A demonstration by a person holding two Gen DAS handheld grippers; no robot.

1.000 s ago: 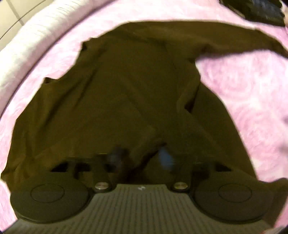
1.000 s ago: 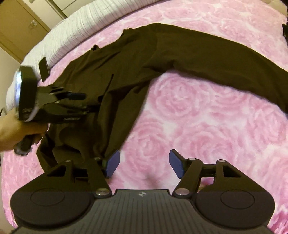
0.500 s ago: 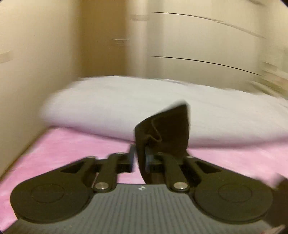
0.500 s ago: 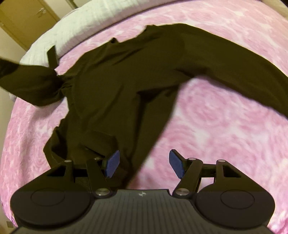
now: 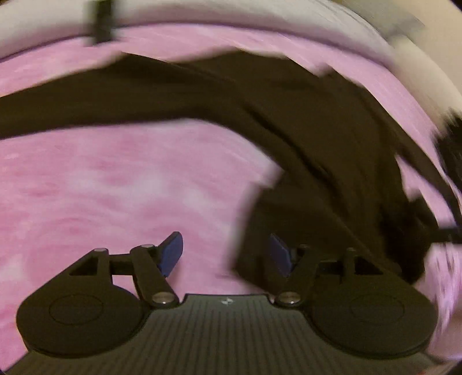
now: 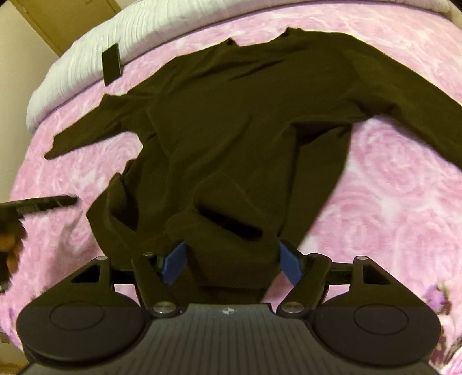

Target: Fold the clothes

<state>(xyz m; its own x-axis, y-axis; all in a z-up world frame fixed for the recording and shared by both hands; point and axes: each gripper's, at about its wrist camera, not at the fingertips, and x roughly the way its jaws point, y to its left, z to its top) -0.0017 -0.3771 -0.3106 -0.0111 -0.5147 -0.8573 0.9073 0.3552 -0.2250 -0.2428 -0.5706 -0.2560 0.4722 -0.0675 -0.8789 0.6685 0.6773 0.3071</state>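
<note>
A dark brown long-sleeved top [image 6: 245, 129] lies on the pink rose-patterned bedspread [image 6: 389, 202], collar far, one sleeve out to each side. My right gripper [image 6: 231, 262] hovers at the near hem, jaws opening, with rumpled hem cloth between the blue pads but not pinched. In the blurred left wrist view my left gripper [image 5: 225, 255] is over the bedspread [image 5: 115, 187], jaws opening. A corner of the top [image 5: 317, 144] reaches in by its right pad, not gripped. A black finger [image 6: 52, 202] of the left gripper and the hand [image 6: 11, 251] holding it show at the right wrist view's left edge.
A white pillow [image 6: 80, 66] runs along the far edge of the bed, with a flat black object [image 6: 112, 64] leaning on it. A wooden door [image 6: 66, 17] stands beyond. The pink bedspread stretches out to the right of the top.
The left gripper, shut on a sleeve end and swinging it outwards, has let go and opened; the sleeve now lies spread to the left. The right gripper has slid left over the hem and widened.
</note>
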